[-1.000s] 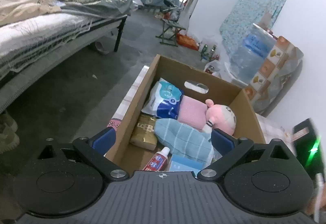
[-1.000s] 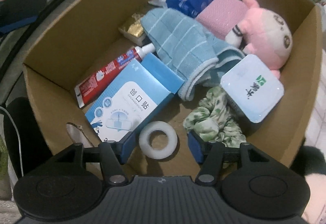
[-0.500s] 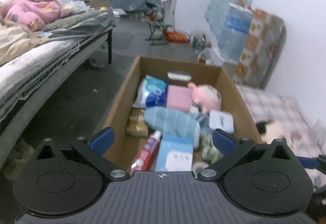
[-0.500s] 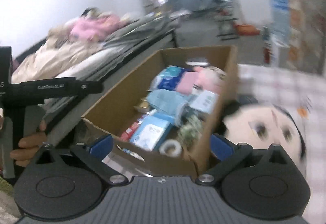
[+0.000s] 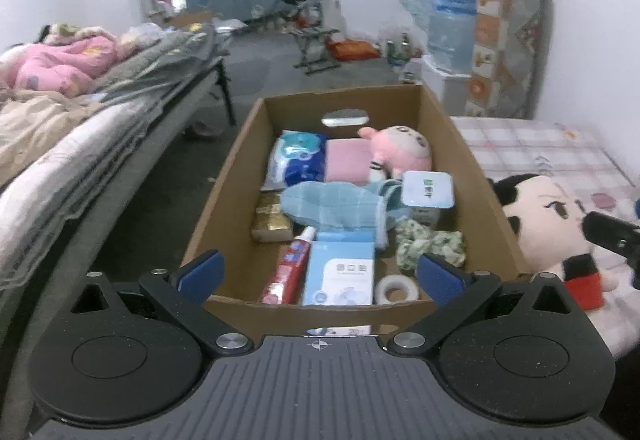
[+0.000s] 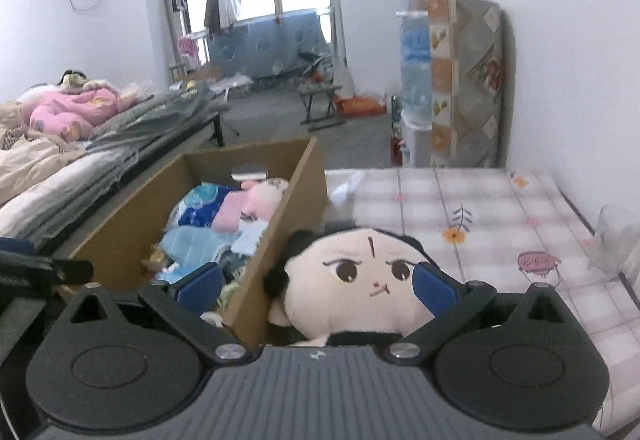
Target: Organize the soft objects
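Observation:
A cardboard box (image 5: 472,167) holds a pink plush doll (image 5: 400,149), a pink cloth (image 5: 346,161), a blue towel (image 5: 332,205), a green scrunchie (image 5: 432,244), a tissue pack (image 5: 296,157), toothpaste, small boxes and a tape roll. A black-haired plush doll (image 6: 360,280) lies on the checked cloth right of the box; it also shows in the left wrist view (image 5: 548,215). My left gripper (image 5: 320,276) is open at the box's near edge. My right gripper (image 6: 316,286) is open, low over the doll's head and the box wall (image 6: 280,248).
A bed with bedding (image 5: 60,119) runs along the left. The checked cloth (image 6: 500,224) spreads to the right with a clear plastic container (image 6: 616,240) on it. A water bottle (image 5: 452,23) and a folded mattress (image 5: 508,39) stand against the far wall.
My right gripper has left the box, opened wide and swung right to the black-haired doll. My left gripper has drawn back and levelled at the box's near edge.

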A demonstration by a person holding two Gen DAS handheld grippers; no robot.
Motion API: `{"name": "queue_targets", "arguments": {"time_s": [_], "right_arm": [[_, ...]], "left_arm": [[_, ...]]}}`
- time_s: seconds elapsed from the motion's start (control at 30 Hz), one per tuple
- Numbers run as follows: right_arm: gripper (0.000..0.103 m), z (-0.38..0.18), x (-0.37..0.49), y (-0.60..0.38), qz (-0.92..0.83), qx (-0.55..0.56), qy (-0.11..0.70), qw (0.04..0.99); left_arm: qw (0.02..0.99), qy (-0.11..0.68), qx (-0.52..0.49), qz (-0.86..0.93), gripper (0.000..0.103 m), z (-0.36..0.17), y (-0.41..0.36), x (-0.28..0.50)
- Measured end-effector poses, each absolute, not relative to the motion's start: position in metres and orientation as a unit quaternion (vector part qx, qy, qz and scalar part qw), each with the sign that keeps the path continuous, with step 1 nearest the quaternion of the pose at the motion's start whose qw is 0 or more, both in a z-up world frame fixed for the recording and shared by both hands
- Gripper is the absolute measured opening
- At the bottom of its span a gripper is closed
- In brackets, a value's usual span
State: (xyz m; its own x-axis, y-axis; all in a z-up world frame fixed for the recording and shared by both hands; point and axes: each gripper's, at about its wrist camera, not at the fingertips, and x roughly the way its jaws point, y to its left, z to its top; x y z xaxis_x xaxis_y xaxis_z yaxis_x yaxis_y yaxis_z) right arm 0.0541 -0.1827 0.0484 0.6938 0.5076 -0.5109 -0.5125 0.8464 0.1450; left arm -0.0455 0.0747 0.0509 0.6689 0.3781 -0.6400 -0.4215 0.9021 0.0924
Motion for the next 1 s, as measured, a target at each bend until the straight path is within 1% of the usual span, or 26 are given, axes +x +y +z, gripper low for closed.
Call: {"name": "queue_targets", "arguments": {"time_s": [0.13, 0.37, 1.0], "right_arm": [[0.077, 0.048, 0.039, -0.182, 0.287, 0.005, 0.265, 0.921], [0.077, 0.043, 0.013, -0.165, 0.233, -0.028, 0.276, 0.932], [0.077, 0.044, -0.013, -0.107, 0.268, -0.086, 0.307, 0.909]], "left_arm": [[0.910, 0.342, -0.035, 0.232, 0.103, 0.043, 0.070, -0.051], [0.906, 0.332, -0.027, 0.262, 0.103, 0.038, 0.069, -0.062], [0.888, 0.377, -0.064, 0.255, 0.103, 0.029, 0.104, -0.077]]}}
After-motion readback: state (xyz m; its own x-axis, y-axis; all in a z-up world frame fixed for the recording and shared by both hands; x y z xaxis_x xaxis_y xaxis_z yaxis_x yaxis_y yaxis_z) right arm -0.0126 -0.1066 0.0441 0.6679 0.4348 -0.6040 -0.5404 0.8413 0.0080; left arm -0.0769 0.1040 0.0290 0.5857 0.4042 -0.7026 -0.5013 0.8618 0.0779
